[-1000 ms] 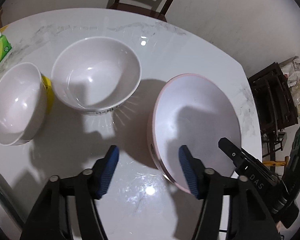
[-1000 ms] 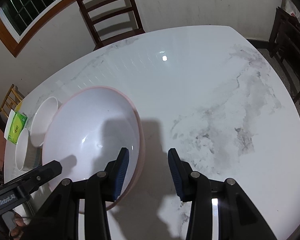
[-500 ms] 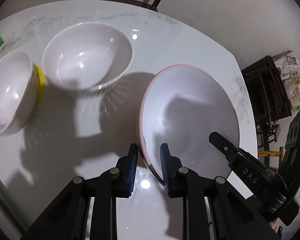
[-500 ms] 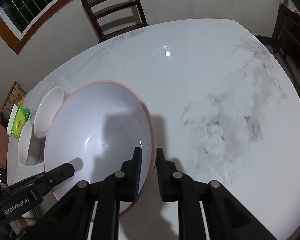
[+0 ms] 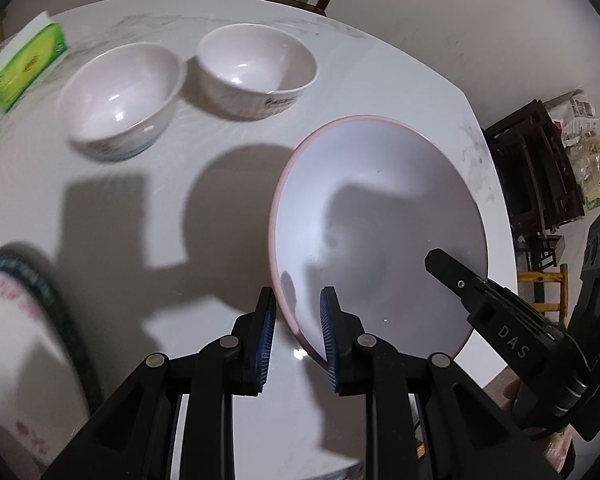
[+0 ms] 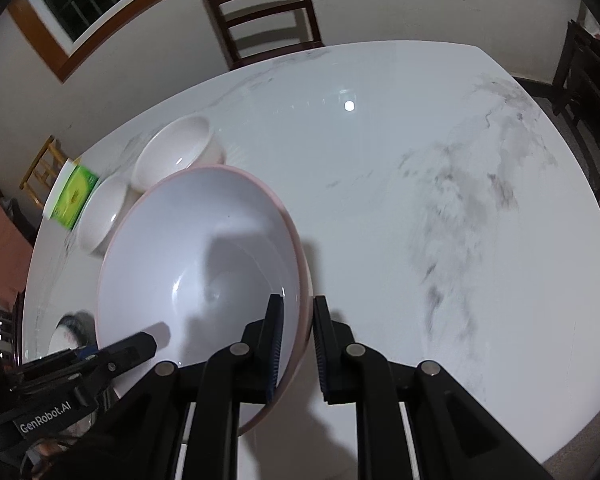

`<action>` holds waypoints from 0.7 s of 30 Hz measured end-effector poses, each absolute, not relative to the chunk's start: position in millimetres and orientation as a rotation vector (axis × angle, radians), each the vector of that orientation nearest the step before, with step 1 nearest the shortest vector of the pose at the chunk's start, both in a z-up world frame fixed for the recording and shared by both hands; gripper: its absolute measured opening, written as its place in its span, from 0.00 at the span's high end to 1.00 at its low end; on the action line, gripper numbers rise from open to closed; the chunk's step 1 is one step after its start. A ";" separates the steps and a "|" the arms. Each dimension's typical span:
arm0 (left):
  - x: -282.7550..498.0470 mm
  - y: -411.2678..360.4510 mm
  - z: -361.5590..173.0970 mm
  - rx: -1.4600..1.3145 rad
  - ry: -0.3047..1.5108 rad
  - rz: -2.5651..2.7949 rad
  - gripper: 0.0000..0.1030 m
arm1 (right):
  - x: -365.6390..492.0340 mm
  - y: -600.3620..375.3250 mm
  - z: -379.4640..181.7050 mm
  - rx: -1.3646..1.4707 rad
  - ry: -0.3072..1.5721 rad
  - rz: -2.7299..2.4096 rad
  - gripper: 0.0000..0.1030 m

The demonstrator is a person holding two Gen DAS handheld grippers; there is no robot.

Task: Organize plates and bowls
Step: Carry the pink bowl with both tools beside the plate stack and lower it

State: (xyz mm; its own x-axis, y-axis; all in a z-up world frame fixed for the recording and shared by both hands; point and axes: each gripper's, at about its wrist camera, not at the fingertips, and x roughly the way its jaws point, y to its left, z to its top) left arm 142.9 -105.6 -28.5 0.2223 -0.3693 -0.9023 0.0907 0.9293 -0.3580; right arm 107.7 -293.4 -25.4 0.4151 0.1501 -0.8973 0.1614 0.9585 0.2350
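the near rim of the large pink-rimmed bowl (image 5: 380, 216) is clamped between the jaws of the left gripper (image 5: 297, 334), one blue pad outside the wall and one inside. the opposite side of the same rim is clamped in the same way by the jaws of the right gripper (image 6: 298, 344), so the bowl is gripped from two sides and is tilted above the table (image 6: 400, 184), its round shadow cast on the marble to the left in the left wrist view. beyond it, two smaller white bowls are seen standing side by side, just beside each other: the nearer small bowl (image 5: 122, 98) and the farther small bowl (image 5: 256, 70). a green and white box (image 5: 26, 66) is lying near the far left edge of the table. a white dish with a dark rim (image 5: 24, 344) is partly shown, blurred, at the lower left. a wooden chair (image 6: 266, 12) is placed behind the table by the wall.
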 end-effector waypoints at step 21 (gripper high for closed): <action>75.1 -46.7 -50.9 -0.247 1.340 -0.275 0.81 | 35.8 -223.9 -46.8 0.272 1.222 0.077 0.83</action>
State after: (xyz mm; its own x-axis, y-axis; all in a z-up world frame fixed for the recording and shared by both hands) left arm 75.1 -46.7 -50.9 0.2056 -0.3354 -0.9194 0.0542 0.9419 -0.3315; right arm 35.8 -223.9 -46.8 0.3434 0.2035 -0.9169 0.0874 0.9651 0.2470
